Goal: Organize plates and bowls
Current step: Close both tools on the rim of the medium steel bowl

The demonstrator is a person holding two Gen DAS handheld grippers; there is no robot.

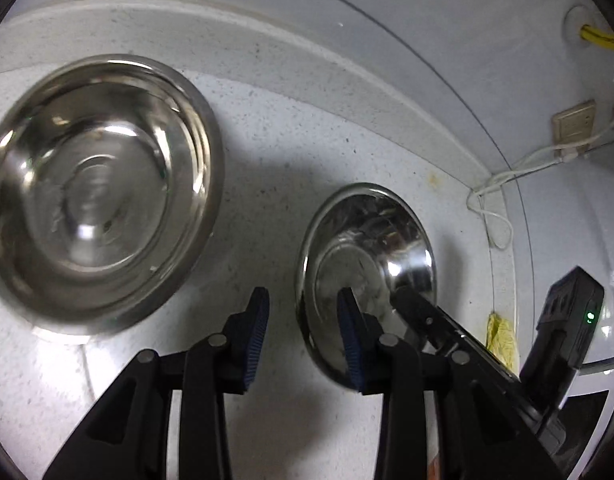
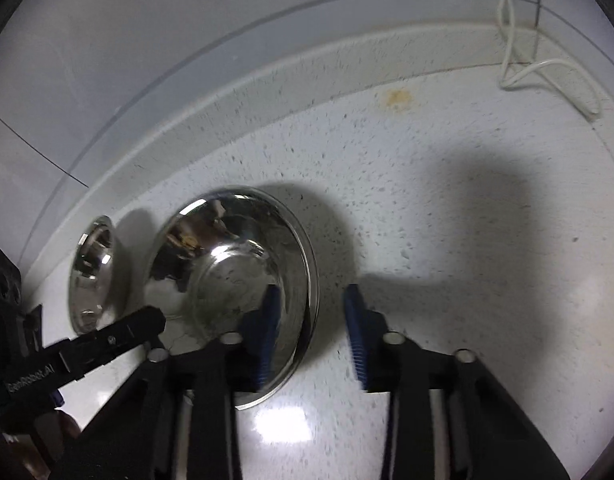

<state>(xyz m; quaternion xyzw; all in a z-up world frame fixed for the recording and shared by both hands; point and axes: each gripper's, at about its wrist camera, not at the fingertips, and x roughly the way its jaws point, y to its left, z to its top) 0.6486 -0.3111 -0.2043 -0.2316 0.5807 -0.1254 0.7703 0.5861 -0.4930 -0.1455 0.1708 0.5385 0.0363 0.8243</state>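
Left wrist view showed the speckled white stone counter (image 1: 307,160) carrying two pieces. Largest was the wide shiny steel bowl (image 1: 99,196), upright at the left, apparently the base for nesting. Nearer lay the smaller round steel bowl (image 1: 367,264), well apart from it. The left gripper (image 1: 303,332) stood open, one blue pad over that smaller bowl's near rim, nothing between its pads. In the right wrist view the right gripper (image 2: 311,332) straddled the opposite rim, pads not visibly pressing, probably so both could lift it together.
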